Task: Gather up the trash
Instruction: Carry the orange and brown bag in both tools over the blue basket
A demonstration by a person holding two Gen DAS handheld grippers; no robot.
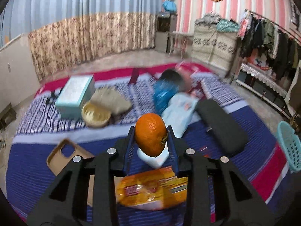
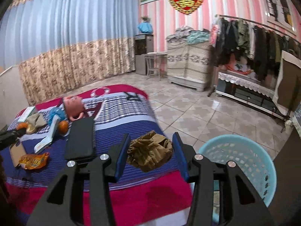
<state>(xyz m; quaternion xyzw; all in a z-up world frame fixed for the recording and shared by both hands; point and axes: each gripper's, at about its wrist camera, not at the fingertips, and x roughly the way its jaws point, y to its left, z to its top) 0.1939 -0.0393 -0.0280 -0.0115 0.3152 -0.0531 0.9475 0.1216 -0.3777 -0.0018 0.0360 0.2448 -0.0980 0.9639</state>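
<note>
The left gripper [image 1: 150, 134] pinches an orange [image 1: 150, 134] between its blue pads, lifted clear above the striped bedspread [image 1: 47, 162], with a crinkled orange snack wrapper [image 1: 152, 190] lying just below it. The right gripper [image 2: 150, 156] seems to hold a crumpled brown paper wad [image 2: 150, 150] between its blue pads, though contact is hard to confirm, close to the bed's edge. The light-blue basket [image 2: 239, 162] stands on the tiled floor just beside the bed, to the right. The step in hand looks like carrying picked-up rubbish toward the basket. Next, each hand needs to come over the basket's open mouth before letting go, the paper first since it is nearest; the wrapper is left to gather
</note>
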